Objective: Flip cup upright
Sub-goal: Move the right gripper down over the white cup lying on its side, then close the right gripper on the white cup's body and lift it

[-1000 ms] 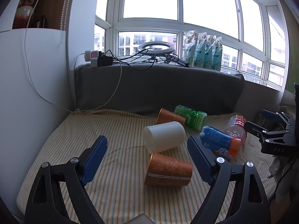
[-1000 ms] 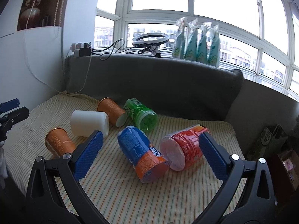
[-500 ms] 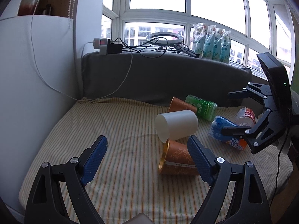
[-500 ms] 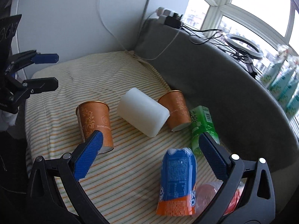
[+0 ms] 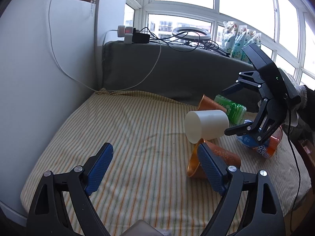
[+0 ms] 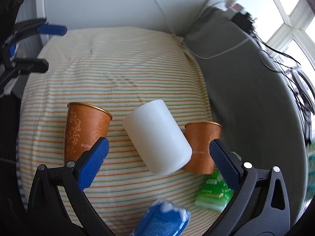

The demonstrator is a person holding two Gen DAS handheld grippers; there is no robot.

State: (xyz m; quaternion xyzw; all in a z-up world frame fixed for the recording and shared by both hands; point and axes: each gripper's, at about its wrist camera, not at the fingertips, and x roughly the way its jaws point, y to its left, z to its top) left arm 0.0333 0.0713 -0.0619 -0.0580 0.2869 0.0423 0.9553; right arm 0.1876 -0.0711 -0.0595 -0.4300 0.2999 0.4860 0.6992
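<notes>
White cup on its side, both grippers spread wide and empty.

Right gripper hovers over the cup, which lies between its blue pads on the striped cushion, an orange cup outside each finger. Left gripper hangs apart, cup ahead to its right.

Striped cushion, white cup lying, two orange cups, green bottle, blue bottle
</notes>
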